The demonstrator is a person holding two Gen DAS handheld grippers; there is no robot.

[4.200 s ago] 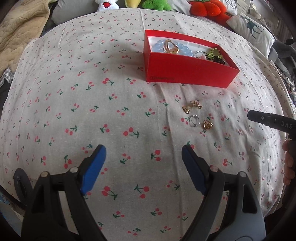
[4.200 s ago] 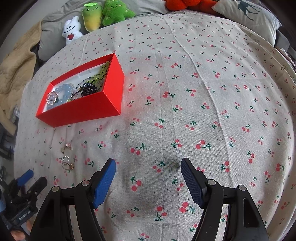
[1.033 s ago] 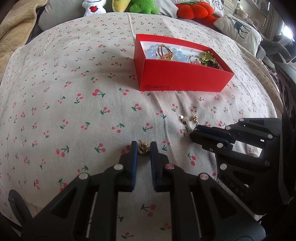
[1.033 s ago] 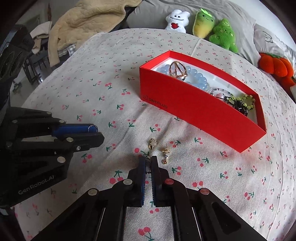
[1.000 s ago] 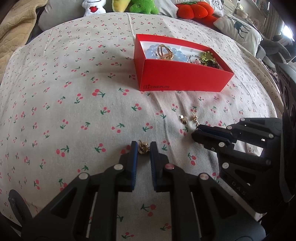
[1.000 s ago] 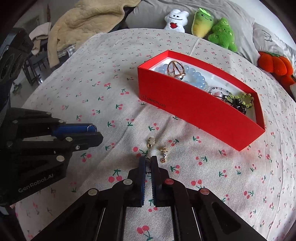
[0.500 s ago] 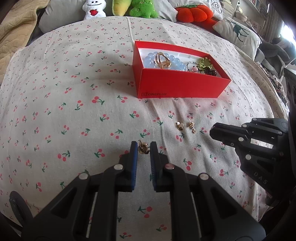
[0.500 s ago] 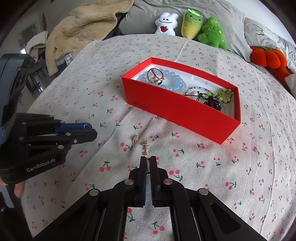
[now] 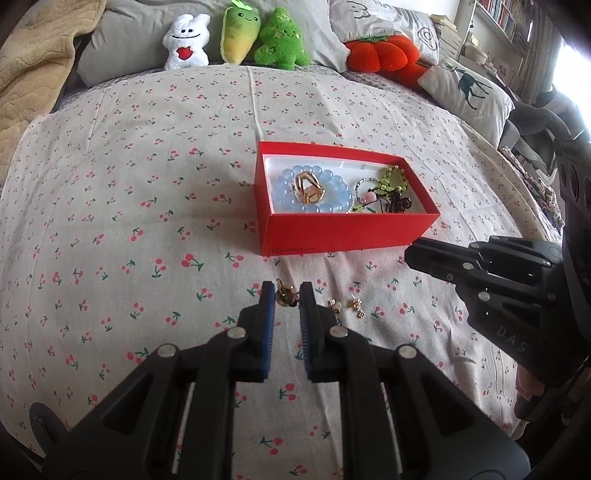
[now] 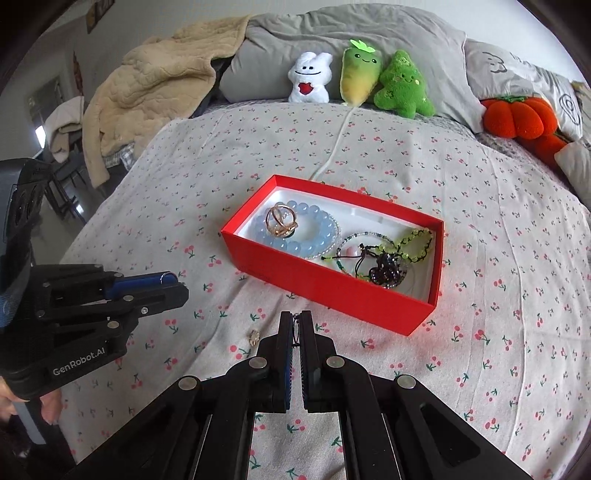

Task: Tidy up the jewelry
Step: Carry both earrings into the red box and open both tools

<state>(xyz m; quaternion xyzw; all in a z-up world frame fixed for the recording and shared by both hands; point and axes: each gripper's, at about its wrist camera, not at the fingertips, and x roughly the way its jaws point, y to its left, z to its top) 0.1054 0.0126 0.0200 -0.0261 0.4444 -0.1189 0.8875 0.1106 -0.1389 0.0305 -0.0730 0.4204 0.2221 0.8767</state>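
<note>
Bed with cherry-print sheet (image 9: 147,184); grey pillows (image 10: 332,40), plush toys (image 10: 308,79) at the head. Beige blanket (image 10: 147,88) at one side. Bookshelves (image 9: 498,22), bright daylight.

The left gripper (image 9: 287,295) pinches a gold earring (image 9: 286,296); the right gripper (image 10: 295,322) is clamped tight on a thin ring (image 10: 296,328), both tilted downward.

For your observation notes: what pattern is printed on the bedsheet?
Small red cherries with green stems on the pale bedsheet; clearest in the left wrist view.

Gold ring (image 9: 286,296) pinched; red box (image 9: 343,232) w/ bracelets (image 9: 310,192).
</note>
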